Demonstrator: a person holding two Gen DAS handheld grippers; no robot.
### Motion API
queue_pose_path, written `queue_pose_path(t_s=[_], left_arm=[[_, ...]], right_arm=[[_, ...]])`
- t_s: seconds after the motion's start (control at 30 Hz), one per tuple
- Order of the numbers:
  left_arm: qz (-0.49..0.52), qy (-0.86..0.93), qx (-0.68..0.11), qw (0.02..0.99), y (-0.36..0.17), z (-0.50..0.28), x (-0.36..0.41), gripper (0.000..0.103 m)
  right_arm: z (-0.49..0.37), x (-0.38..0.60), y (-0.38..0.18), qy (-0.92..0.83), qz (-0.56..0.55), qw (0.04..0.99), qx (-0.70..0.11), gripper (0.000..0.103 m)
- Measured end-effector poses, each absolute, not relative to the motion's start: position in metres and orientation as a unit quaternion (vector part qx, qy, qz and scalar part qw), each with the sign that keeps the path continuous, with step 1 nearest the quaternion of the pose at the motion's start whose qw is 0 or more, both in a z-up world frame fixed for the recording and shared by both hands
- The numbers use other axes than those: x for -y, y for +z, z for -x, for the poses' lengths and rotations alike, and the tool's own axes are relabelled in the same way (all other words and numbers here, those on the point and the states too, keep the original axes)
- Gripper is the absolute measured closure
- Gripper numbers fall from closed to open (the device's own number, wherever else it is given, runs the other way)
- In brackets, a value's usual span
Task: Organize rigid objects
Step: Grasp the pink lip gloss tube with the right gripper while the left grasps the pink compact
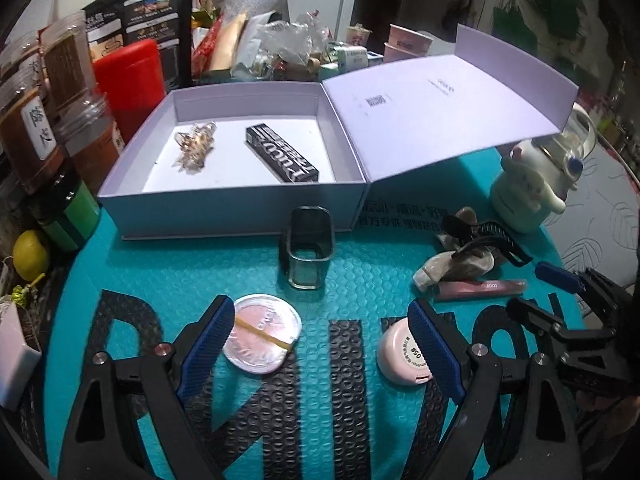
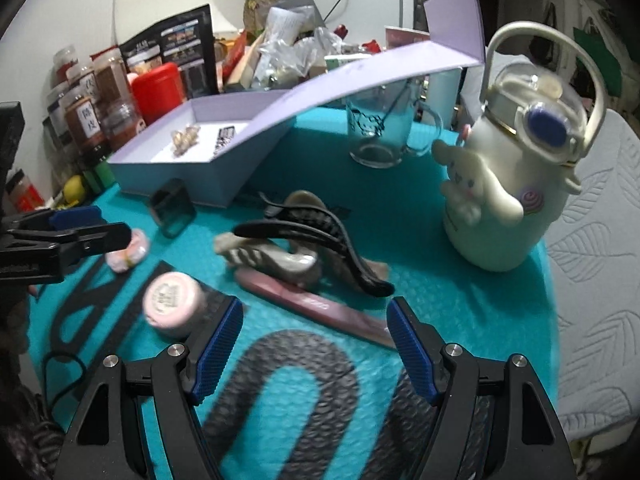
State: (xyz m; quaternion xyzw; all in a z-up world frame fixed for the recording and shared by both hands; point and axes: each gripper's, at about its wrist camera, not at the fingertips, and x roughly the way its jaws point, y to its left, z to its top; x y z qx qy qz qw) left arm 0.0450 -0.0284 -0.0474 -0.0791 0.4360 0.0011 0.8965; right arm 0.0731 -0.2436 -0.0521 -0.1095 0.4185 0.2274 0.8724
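Observation:
An open lilac box (image 1: 240,210) (image 2: 176,178) holds a gold hair clip (image 1: 196,146) and a black tube carton (image 1: 282,154). On the teal mat lie a square glass bottle (image 1: 310,254) (image 2: 174,208), a round compact with a rubber band (image 1: 262,332) (image 2: 128,254), a pink jar (image 1: 404,354) (image 2: 172,300), a black claw clip (image 1: 484,240) (image 2: 320,240), a beige clip (image 1: 452,266) (image 2: 276,260) and a pink lip tube (image 1: 480,288) (image 2: 320,306). My left gripper (image 1: 320,304) (image 2: 96,228) hangs open between compact and jar. My right gripper (image 2: 316,306) (image 1: 560,312) is open, low over the lip tube.
Spice jars (image 1: 60,120), a red canister (image 1: 132,80) and packets crowd the back left. A white cartoon water bottle (image 2: 512,184) (image 1: 528,188) and a glass mug (image 2: 384,132) stand at the right, under the raised box lid (image 1: 440,112). A lemon (image 1: 30,254) lies at the left edge.

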Motion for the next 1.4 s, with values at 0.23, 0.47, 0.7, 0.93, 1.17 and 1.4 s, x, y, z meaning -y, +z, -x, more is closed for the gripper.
queue_pose_path(t_s=[0.23,0.47,0.7,0.93,1.17,1.4], left_arm=[[0.087,-0.004,-0.46,0.884,-0.061,-0.056,0.036,0.014],[0.086,0.012,-0.457,0.885,-0.06,-0.059,0.028,0.014],[0.052,0.021,-0.451,0.891,-0.061,-0.054,0.02,0.014],[0.052,0.009,-0.459,0.887,-0.071,-0.045,0.005,0.014],[0.066,-0.021,-0.474,0.878,-0.088,-0.045,-0.001,0.014],[0.064,-0.035,-0.452,0.889,-0.092,-0.05,-0.007,0.014]], right_arm=[[-0.094,0.251,-0.074,0.256,0.128,0.846,-0.451,0.028],[-0.1,0.255,-0.08,0.269,0.123,0.832,-0.469,0.025],[-0.079,0.243,-0.08,0.298,0.125,0.817,-0.477,0.027],[-0.059,0.223,-0.082,0.305,0.168,0.813,-0.466,0.054],[-0.047,0.209,-0.083,0.306,0.184,0.816,-0.455,0.083],[-0.034,0.207,-0.084,0.283,0.177,0.825,-0.455,0.087]])
